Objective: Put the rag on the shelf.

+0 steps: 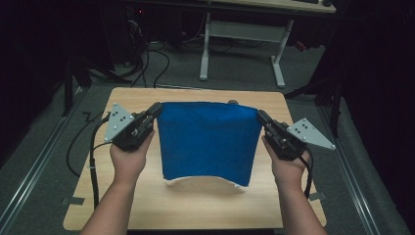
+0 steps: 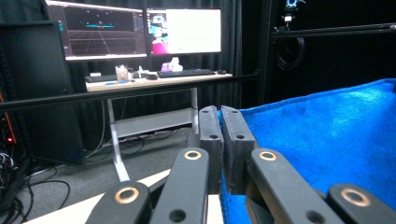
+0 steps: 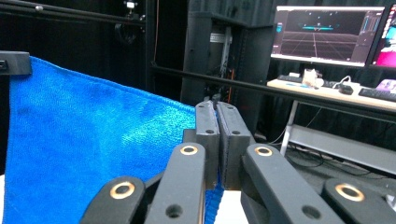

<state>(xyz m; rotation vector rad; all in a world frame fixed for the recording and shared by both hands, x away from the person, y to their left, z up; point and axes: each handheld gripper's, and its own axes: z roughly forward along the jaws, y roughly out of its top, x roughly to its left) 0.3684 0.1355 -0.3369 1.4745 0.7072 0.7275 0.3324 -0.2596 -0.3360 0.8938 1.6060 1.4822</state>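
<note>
A blue cloth [image 1: 208,139] hangs stretched above the wooden table [image 1: 195,205], held up by its two upper corners. My left gripper [image 1: 155,109] is shut on the upper left corner, and my right gripper [image 1: 261,116] is shut on the upper right corner. A white underside or second layer [image 1: 200,181] peeks out along the cloth's lower edge, which rests on the table. In the left gripper view the jaws [image 2: 221,122] pinch the blue cloth [image 2: 327,135], which spreads off to the right. In the right gripper view the jaws [image 3: 216,108] pinch the cloth [image 3: 84,154] spreading left.
A desk with two monitors [image 2: 140,30] and a keyboard [image 2: 187,73] stands beyond the table. White desk legs [image 1: 204,49] and cables [image 1: 151,63] lie on the floor behind. Dark frame rails [image 1: 49,147] flank the table.
</note>
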